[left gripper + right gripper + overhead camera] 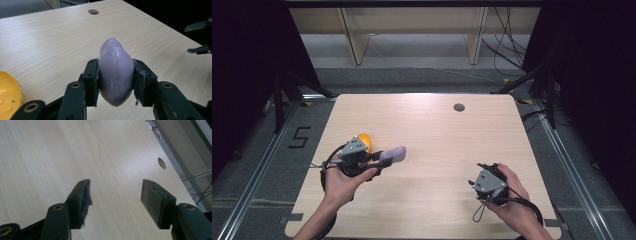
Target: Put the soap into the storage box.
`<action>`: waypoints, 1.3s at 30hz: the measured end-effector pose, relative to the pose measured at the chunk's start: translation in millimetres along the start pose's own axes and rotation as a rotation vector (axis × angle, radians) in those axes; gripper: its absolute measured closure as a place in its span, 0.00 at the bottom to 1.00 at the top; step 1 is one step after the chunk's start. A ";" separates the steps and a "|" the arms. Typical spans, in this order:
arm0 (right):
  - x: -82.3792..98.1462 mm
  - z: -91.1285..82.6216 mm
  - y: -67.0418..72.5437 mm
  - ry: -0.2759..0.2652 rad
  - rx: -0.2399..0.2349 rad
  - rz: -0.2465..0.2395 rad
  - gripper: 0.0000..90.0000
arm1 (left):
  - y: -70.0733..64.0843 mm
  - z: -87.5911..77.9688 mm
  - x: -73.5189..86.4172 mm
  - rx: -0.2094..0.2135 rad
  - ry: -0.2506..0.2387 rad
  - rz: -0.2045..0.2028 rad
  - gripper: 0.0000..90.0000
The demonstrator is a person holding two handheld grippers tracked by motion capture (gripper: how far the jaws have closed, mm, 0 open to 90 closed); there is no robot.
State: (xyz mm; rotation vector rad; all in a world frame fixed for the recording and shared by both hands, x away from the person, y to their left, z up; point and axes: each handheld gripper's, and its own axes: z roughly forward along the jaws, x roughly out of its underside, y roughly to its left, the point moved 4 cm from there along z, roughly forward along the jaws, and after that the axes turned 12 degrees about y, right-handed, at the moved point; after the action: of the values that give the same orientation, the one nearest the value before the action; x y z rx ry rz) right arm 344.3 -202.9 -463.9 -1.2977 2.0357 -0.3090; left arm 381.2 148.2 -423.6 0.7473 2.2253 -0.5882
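Left gripper [384, 159] clenched on a purple egg-shaped piece [115, 71], both pads pressed against its sides, held over the left part of the desk [432, 130]. Just behind that gripper, near the left edge, a yellow object [364, 141]. Right gripper [115, 195] released, jaws apart with nothing but bare wood between, low by the near right corner, well apart from the purple piece. Wide open wood across the middle and far side. Round cable hole [459, 107] close to the far edge. Dark drop just beyond the right edge.
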 end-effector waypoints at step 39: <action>2.2 0.2 -1.5 0.001 0.007 0.019 0.46 | 40.9 -29.1 18.4 -0.118 -0.053 -0.119 0.66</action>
State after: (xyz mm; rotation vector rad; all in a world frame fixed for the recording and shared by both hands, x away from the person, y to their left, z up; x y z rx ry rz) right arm 344.9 -205.5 -464.2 -1.2738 2.0448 -0.3079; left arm 383.5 201.5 -426.0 0.5368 2.2449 -0.5223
